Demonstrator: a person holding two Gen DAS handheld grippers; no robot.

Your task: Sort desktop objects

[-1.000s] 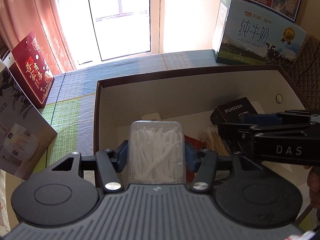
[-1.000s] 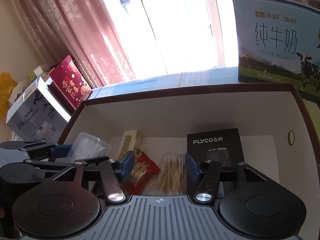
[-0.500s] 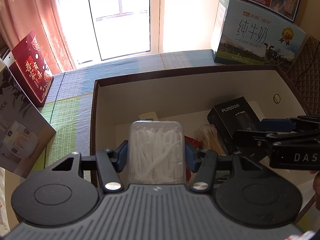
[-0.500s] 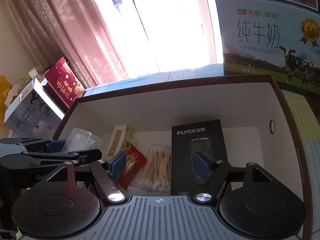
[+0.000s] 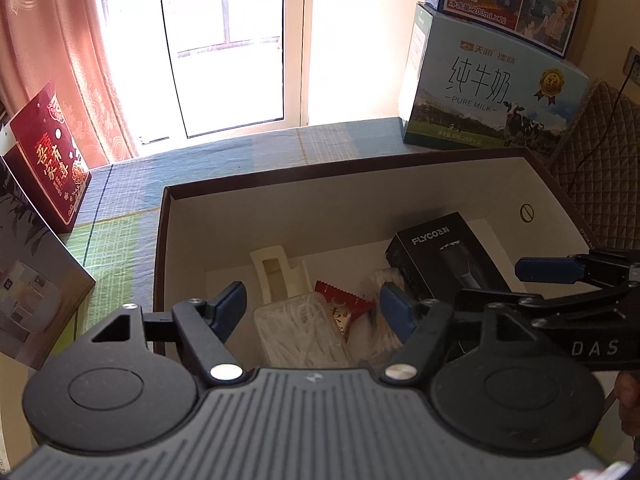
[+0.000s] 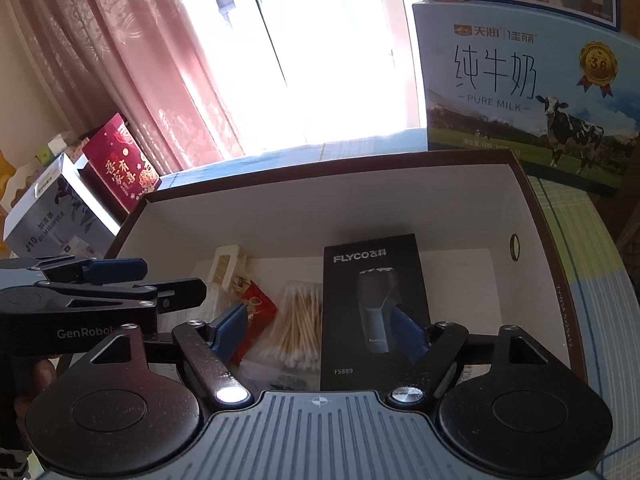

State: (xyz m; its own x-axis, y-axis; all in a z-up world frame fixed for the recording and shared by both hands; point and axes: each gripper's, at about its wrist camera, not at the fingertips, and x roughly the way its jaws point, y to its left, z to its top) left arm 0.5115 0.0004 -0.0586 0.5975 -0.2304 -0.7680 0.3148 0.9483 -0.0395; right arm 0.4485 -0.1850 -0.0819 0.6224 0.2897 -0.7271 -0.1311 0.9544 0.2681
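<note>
Clear floss-pick case [image 5: 298, 332] lies flat in brown box [image 5: 280, 184] beside red packet [image 5: 344, 308]

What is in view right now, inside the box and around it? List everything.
storage box: 1, brown rim, white inside, on the cloth
floss pick case: 1, clear, box floor, left
cream holder: 1, behind the case
snack packet: 1, red, middle
cotton swabs: 1 bag, beside the packet
shaver box: 1, black, right
milk cartons: 2, stacked, behind the box
red gift box: 1, left
left gripper: open
right gripper: open
</note>
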